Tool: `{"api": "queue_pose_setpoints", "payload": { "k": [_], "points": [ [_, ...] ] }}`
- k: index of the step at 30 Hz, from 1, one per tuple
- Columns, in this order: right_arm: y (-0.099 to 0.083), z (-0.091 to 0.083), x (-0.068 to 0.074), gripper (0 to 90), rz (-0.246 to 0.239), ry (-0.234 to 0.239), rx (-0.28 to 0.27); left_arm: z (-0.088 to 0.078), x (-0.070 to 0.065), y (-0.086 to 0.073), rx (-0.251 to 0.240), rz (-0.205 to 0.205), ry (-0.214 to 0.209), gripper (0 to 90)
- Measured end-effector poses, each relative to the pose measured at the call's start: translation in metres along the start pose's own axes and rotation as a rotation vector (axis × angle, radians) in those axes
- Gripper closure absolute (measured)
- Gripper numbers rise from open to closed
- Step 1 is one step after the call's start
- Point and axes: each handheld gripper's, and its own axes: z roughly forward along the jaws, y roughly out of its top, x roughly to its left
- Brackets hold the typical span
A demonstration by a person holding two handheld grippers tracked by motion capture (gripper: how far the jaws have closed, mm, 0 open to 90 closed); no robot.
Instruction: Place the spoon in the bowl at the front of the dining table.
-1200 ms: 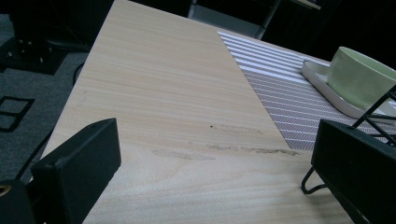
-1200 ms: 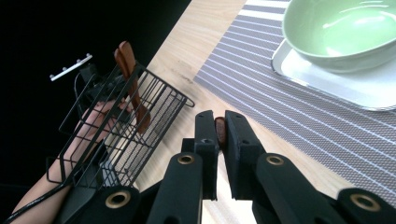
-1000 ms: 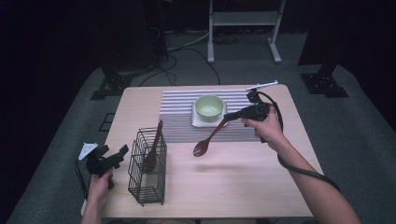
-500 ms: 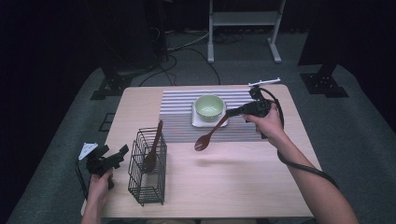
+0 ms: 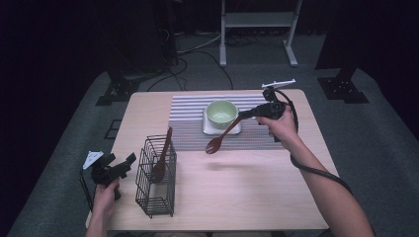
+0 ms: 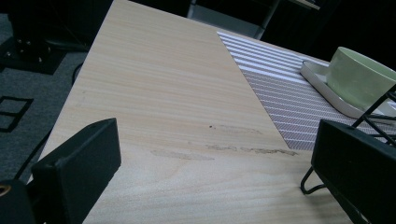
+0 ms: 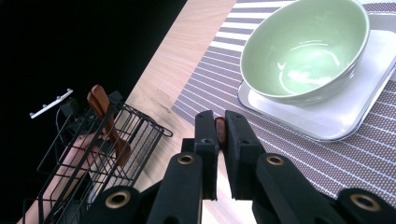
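Lifted slightly since a second ago, the wooden spoon (image 5: 223,136) hangs over the striped mat (image 5: 188,129), clamped in the right gripper (image 5: 249,113). Near left, the left gripper (image 5: 123,165) rests wide, empty, beside a wire basket (image 5: 156,197) on the counter (image 5: 237,192). Farther off sits a green bowl (image 5: 221,112).

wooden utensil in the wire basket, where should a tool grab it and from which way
Grip the wooden utensil at its upper handle end, coming down from above. It leans nearly upright in the wire basket, whose sides cage the lower part, so just the handle projects past the rim.
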Motion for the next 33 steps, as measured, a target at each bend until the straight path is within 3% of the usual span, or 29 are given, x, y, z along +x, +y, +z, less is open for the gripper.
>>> {"api": "queue_pose_setpoints", "payload": {
  "k": [18, 33],
  "points": [
    [0.012, 0.001, -0.006, 83.5, 0.017, -0.010, -0.021, 0.000, 0.000, 0.000, 0.002, 0.002, 0.000, 0.5],
    [0.026, 0.004, -0.019, 83.5, 0.047, -0.034, -0.056, 0.000, 0.000, 0.000, -0.001, -0.002, -0.003, 0.5]
  ]
}}
